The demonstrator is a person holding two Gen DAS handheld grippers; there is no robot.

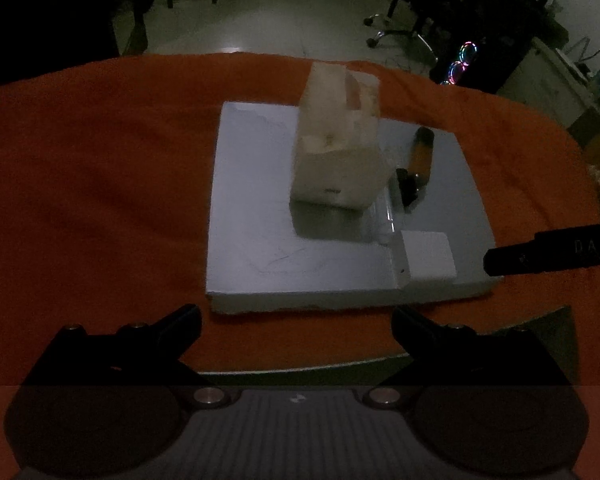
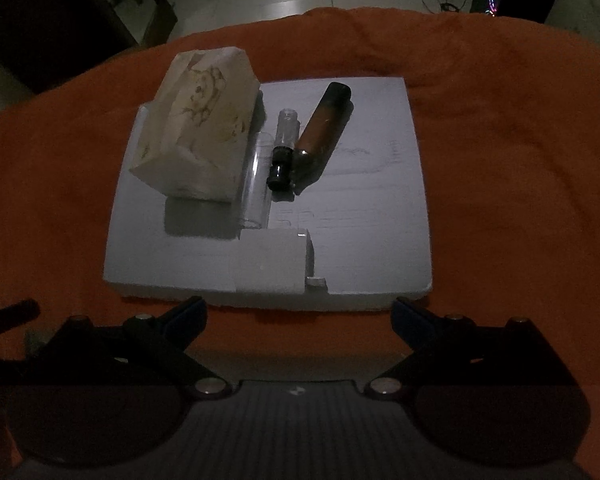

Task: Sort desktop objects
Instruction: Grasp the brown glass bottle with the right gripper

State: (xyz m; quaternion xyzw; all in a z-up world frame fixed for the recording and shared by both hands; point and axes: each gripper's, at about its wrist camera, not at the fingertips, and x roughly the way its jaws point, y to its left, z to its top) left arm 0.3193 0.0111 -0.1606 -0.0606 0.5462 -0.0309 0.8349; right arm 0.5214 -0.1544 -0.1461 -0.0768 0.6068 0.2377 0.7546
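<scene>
On the orange-draped surface point(image 2: 500, 140) a white board point(image 2: 372, 216) is seen. A pale carton point(image 2: 196, 128) is stood at its ten o'clock, an amber bottle point(image 2: 322, 128) and a clear vial point(image 2: 282, 148) laid just beside. Both left tongs point(image 1: 296, 320) and right tongs point(image 2: 298, 312) are held spread and empty; the bottle should be approached across its width.

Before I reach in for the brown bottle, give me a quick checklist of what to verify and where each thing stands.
1. Right hand-held gripper open and empty: ok.
2. Left hand-held gripper open and empty: ok.
3. Brown bottle lying on the white board, in plain sight: ok.
4. Room around the bottle: not ok, the clear tube and dark cap lie close against it.
5. Tissue box clear of the bottle: ok.
6. Lighting: not ok, dim.
</scene>
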